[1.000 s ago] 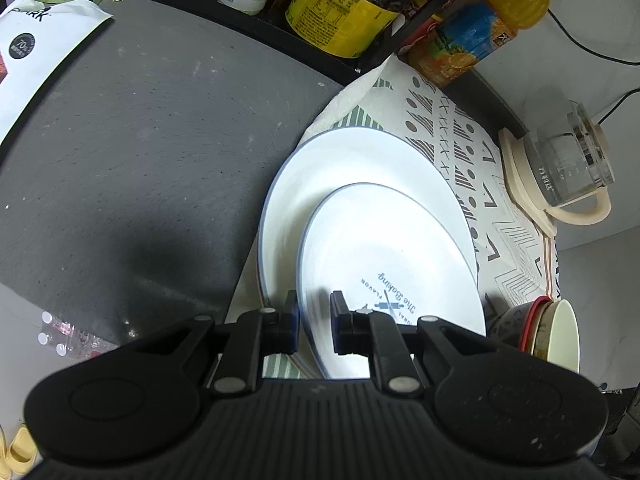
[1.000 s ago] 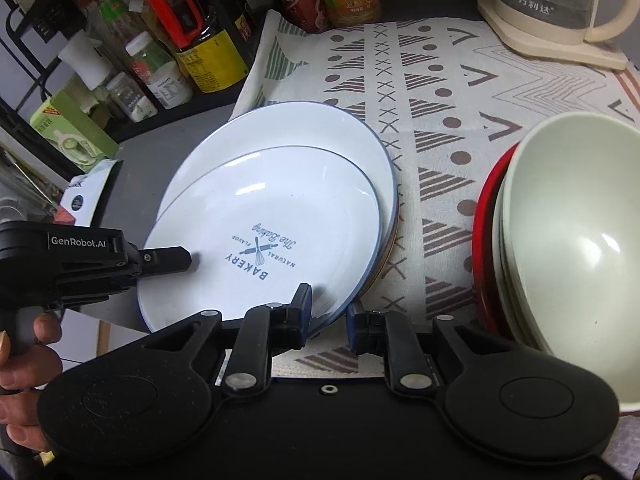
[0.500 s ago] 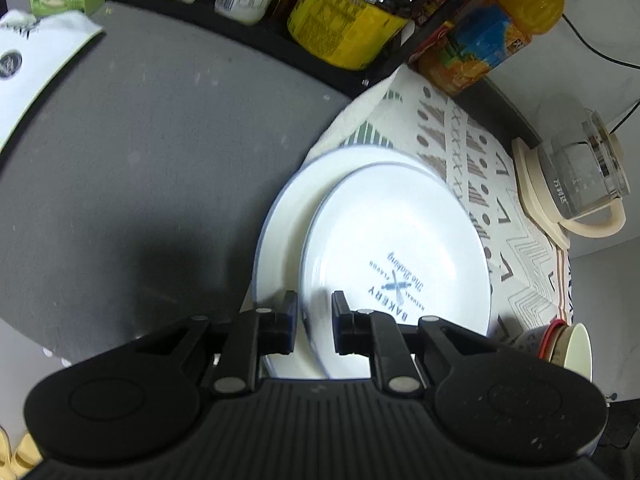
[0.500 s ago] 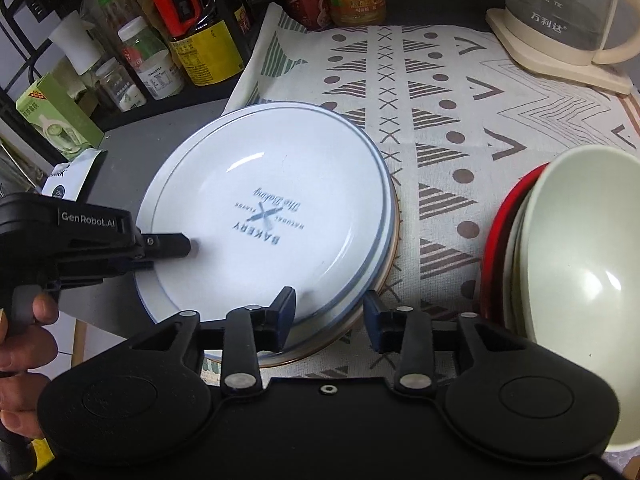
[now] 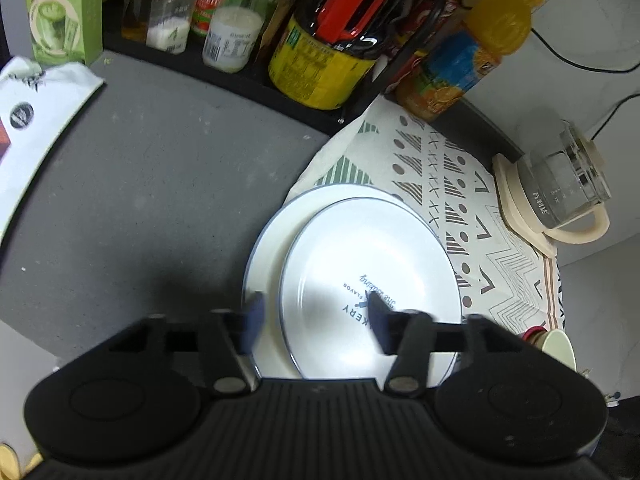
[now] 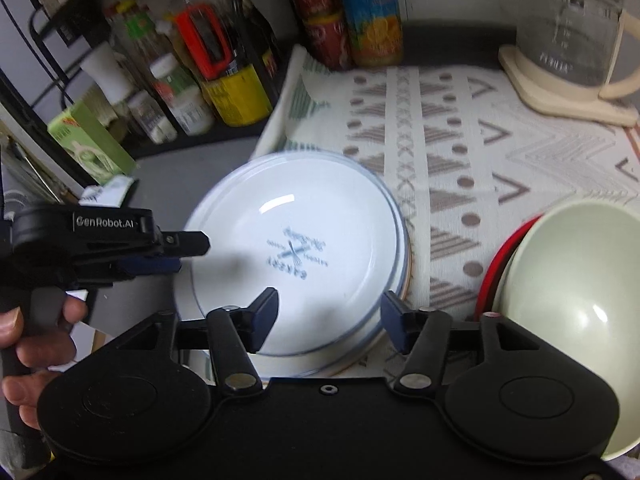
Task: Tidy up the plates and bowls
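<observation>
A white plate with a blue rim and "BAKERY" print (image 5: 372, 276) (image 6: 296, 248) lies on top of a larger white plate (image 5: 264, 264) on the patterned cloth (image 5: 448, 176) (image 6: 460, 152). My left gripper (image 5: 316, 316) hovers over the plates' near-left edge, its jaws opening, pads off the plate. My right gripper (image 6: 330, 316) hangs above the plates' near edge, jaws also opening, nothing pinched. The left gripper also shows in the right wrist view (image 6: 176, 252), held by a hand (image 6: 24, 336). A stack of bowls, pale green (image 6: 576, 300) inside red (image 6: 496, 264), stands to the right.
A rack of bottles and jars (image 5: 320, 48) (image 6: 200, 80) lines the back. An orange juice bottle (image 5: 472, 52) (image 6: 372, 16) and a glass kettle on a cream base (image 5: 560, 192) (image 6: 572, 40) stand on or beside the cloth. Grey countertop (image 5: 140, 184) stretches left.
Both grippers let go of the BAKERY plate, which came down flat onto the larger plate. Both sets of jaws spread apart and both grippers rose.
</observation>
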A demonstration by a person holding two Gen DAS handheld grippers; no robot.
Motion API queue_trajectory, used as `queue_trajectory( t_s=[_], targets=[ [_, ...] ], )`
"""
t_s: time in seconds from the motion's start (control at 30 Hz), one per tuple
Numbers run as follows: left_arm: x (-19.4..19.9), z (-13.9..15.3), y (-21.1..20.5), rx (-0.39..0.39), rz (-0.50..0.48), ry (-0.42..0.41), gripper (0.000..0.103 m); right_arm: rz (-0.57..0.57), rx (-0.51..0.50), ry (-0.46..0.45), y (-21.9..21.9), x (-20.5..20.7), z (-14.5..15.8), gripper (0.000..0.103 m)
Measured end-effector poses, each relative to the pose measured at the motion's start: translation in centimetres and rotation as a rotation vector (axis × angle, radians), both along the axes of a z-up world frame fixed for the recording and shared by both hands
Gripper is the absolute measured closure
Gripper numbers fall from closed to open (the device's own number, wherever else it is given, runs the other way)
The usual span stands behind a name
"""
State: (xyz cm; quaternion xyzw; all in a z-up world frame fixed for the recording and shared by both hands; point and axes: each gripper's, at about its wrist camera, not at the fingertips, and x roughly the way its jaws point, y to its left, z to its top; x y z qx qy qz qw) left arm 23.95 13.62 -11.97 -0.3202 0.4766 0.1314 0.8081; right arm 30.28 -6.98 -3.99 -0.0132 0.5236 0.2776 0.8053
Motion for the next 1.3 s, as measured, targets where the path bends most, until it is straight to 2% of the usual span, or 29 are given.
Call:
queue_trajectory(
  t_s=[0.17,0.27,0.4,0.7,0.83,1.3],
  targets=[
    [-0.5,1.8,-1.0,0.045,-0.019,-0.018,0.023,-0.032,0.041,-0.052,-1.8,0.4,1.9,0.024],
    [-0.7,2.5,-1.5,0.052,-0.031,-0.027,0.02,-0.066,0.086,-0.044,-3.1,0.6,2.7,0.011],
    [-0.7,3.2,-2.3,0.058,-0.056,-0.035,0.018,-0.104,0.106,-0.047,-4.7,0.5,3.5,0.001],
    [-0.4,4.8,-5.4,0.062,-0.154,-0.055,0.017,-0.186,0.116,-0.086,-9.1,0.4,5.0,0.0],
    [-0.1,5.3,-7.0,0.054,-0.206,-0.068,0.017,-0.237,0.085,-0.12,-10.8,0.1,5.3,0.0],
    [3.0,4.6,-12.9,0.036,-0.377,-0.085,0.018,-0.374,0.027,-0.129,-16.0,-0.4,4.5,0.006]
  ],
)
